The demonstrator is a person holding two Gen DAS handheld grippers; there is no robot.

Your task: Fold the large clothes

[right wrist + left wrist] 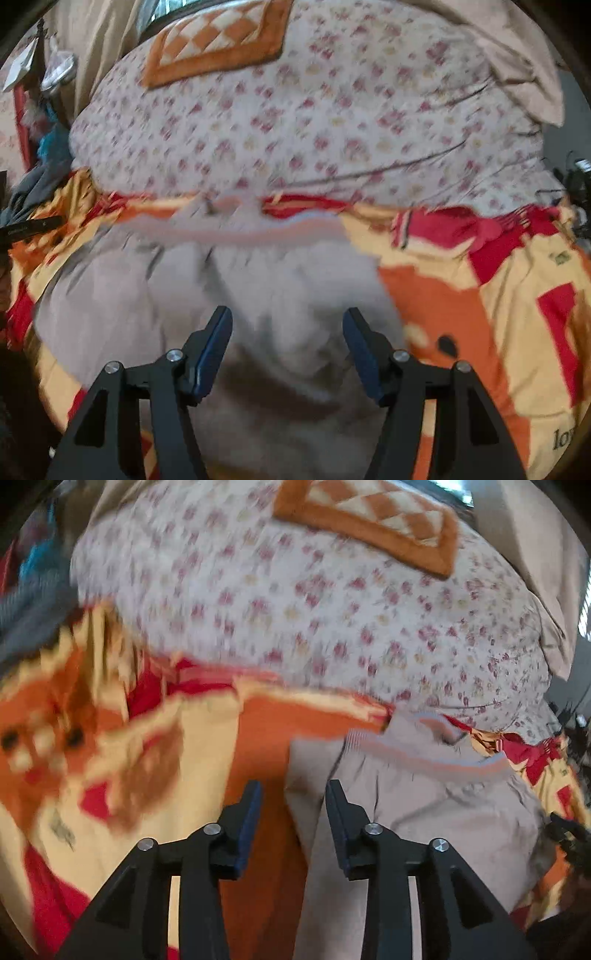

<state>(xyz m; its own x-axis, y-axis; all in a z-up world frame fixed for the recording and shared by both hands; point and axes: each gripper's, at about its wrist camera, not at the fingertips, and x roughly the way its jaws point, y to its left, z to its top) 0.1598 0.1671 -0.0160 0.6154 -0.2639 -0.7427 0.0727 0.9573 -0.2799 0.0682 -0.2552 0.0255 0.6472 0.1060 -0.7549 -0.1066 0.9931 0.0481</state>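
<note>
One beige fabric garment with a striped ribbed band [229, 295] lies ahead of the fingers — beneath it one orange, yellow and red printed blanket [498, 295], beyond it one floral white bedsheet [314, 122] and one orange checked cushion [218, 40].

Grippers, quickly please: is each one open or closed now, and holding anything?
Left gripper: open, holding nothing, above the garment's edge.
Right gripper: open, holding nothing, above the garment.
</note>
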